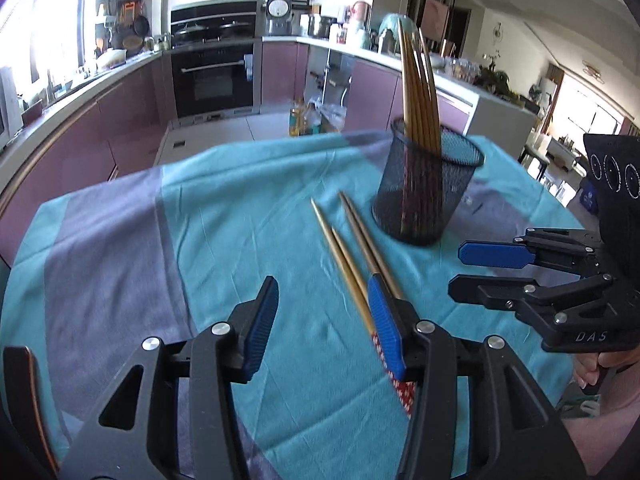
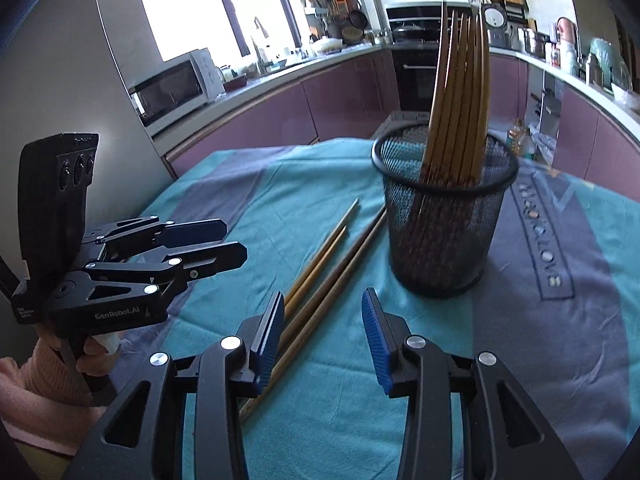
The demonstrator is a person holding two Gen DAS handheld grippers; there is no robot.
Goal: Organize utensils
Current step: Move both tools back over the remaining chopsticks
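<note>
Four loose chopsticks (image 2: 320,280) lie flat on the blue cloth (image 2: 500,380), side by side, just next to the black mesh cup (image 2: 444,220). More chopsticks (image 2: 460,92) already stand up in the cup, leaning on its rim. The left claw (image 1: 324,320) is partly spread and holds nothing; its right finger sits over the thick ends of the sticks on the cloth. The right claw (image 2: 322,340) is also partly spread and empty, and the sticks run up past its left finger, not between the two. The sticks look thin, hard and very light, and they will not bend. They look smooth, so they may roll or slip out of a pinch. Lying so close together, two may come up at once. I think the best place to grab one is near the thick end or the middle, squeezing across it. The cup looks light too and might tip if bumped.
</note>
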